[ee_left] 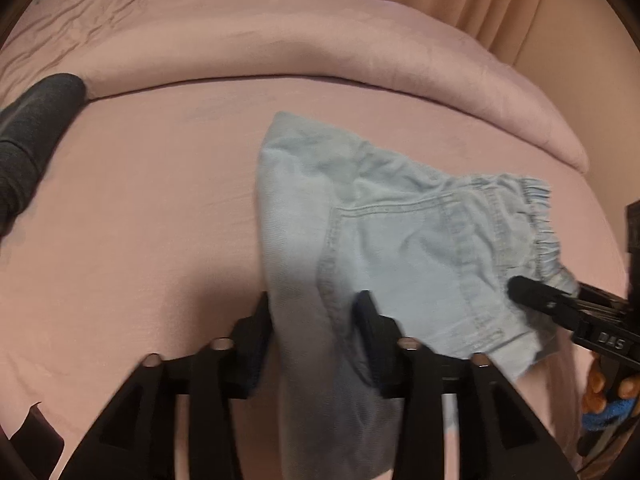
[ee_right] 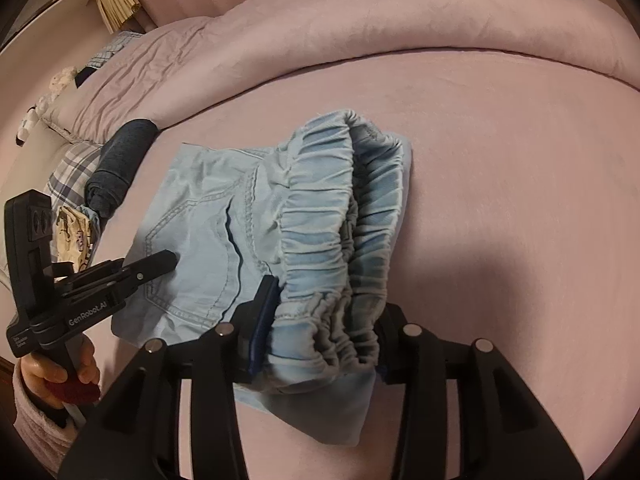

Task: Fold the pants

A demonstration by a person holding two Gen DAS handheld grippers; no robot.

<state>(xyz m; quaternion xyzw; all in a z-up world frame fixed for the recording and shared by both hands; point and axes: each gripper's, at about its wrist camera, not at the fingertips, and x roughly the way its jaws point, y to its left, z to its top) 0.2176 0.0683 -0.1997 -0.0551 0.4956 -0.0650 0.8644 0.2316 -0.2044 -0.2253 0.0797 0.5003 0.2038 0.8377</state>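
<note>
Light blue denim pants (ee_left: 400,240) lie folded on the pink bed sheet (ee_left: 140,220), elastic waistband to the right. My left gripper (ee_left: 316,320) is shut on the folded leg edge of the pants; it also shows in the right wrist view (ee_right: 160,264) at the back pocket. My right gripper (ee_right: 324,320) is shut on the gathered waistband (ee_right: 332,216) of the pants (ee_right: 208,232); it also shows in the left wrist view (ee_left: 532,288) at the waistband corner.
A rolled dark grey garment (ee_left: 36,140) lies at the left, also seen in the right wrist view (ee_right: 120,160). A thick pink duvet roll (ee_left: 320,52) runs across the back. Plaid cloth (ee_right: 72,168) and small items lie at the far left.
</note>
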